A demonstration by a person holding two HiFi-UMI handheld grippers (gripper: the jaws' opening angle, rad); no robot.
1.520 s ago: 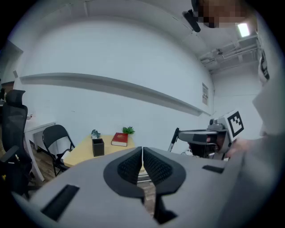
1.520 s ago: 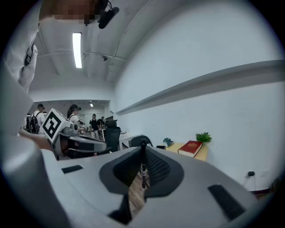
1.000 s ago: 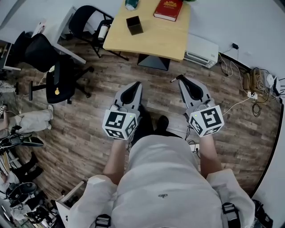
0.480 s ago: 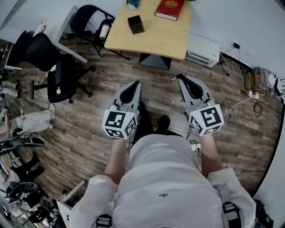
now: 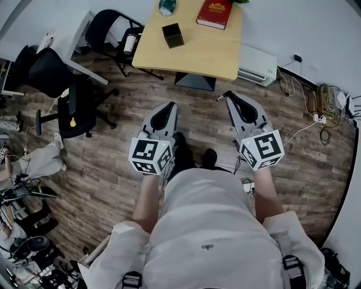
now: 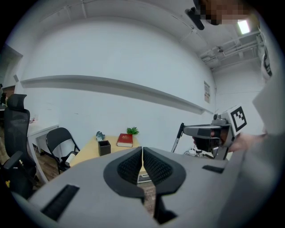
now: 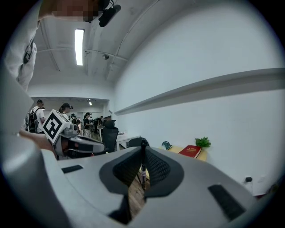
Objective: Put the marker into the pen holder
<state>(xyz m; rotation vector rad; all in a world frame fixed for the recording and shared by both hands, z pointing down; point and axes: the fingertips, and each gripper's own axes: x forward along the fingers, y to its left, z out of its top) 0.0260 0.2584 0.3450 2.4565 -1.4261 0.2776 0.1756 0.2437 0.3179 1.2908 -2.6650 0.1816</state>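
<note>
Though the head view puts the pen holder (image 5: pixel 172 34) well away on the table (image 5: pixel 203 53), the left gripper view shows the left gripper (image 6: pixel 142 151) pressed together empty, the right gripper view the right gripper (image 7: pixel 143 153) pinching the marker (image 7: pixel 143 169) upright, presumably for carrying.

my L gripper (image 5: pixel 170 105) & R gripper (image 5: pixel 227 95): matt grey plastic shells. pads (image 6: pixel 132 166) black, ribbed, rubbery-looking. cubes (image 5: pixel 151 157): matt, printed b/w faces. marker (image 7: pixel 142 169): dark, smooth, plastic by the look. table (image 5: pixel 197 51): light wood top, smooth, low sheen. holder (image 5: pixel 172 35): matt black. book (image 5: pixel 214 12): red cover, gloss unclear. floor (image 5: pixel 113 152): wood-grain planks, matt. chair (image 5: pixel 76 107): black, cloth-like seat. my shirt (image 5: pixel 208 226): white cloth.
</note>
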